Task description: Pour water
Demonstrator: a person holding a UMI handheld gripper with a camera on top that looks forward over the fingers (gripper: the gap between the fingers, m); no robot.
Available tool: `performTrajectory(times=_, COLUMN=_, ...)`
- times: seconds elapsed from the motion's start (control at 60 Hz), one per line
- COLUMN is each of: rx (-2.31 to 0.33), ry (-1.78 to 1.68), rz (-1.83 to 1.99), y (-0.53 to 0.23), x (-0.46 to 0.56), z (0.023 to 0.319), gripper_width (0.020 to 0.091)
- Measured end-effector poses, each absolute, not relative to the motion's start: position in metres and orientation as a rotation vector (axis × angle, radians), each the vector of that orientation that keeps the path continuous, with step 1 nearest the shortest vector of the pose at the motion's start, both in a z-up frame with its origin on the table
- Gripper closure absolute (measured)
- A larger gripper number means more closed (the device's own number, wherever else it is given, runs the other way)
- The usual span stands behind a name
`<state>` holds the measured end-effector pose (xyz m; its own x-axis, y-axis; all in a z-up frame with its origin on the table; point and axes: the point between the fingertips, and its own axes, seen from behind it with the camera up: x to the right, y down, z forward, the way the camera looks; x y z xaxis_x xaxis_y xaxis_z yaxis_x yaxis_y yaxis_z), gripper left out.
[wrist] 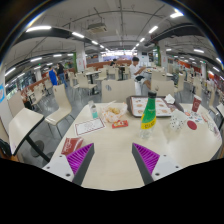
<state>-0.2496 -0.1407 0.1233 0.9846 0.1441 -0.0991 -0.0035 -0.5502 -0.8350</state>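
Bottle (148, 112) upright on white table (110, 150), beyond fingers | claw (113, 160) wide apart, empty, level above tabletop

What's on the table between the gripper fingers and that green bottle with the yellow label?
In the gripper view, the stretch of white table between the open gripper and the green bottle is bare; papers and other items lie off to either side.

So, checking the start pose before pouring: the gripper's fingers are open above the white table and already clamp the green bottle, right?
Not quite. In the gripper view the gripper is open above the white table, but it clamps nothing: the green bottle stands well beyond the fingers.
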Motion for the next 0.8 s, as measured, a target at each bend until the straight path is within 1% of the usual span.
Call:
performTrajectory(times=0.233, rx=-2.143, ry=-0.097, rz=0.156, y=-0.13, x=-0.249, z=0.13, gripper_width=0.027)
performTrajectory(times=0.317, rx=-2.131, ry=-0.088, rz=0.139, y=-0.122, x=-0.24, z=0.127, gripper_width=0.0264)
performTrajectory(times=0.467, rx=-2.076, ry=-0.04, rz=0.092, y=-0.11, x=-0.206, z=0.121, gripper_width=0.0274)
performTrajectory(times=0.6, rx=-2.015, ry=-0.033, rz=0.0, y=-0.074, x=-0.166, z=0.115, gripper_width=0.0277)
performTrajectory(times=0.633, rx=-2.0, ry=-0.032, rz=-0.01, y=-0.063, x=-0.159, z=0.113, gripper_width=0.0269)
performTrajectory(times=0.8, rx=-1.928, ry=-0.038, rz=-0.02, y=-0.002, x=-0.141, z=0.098, gripper_width=0.0271)
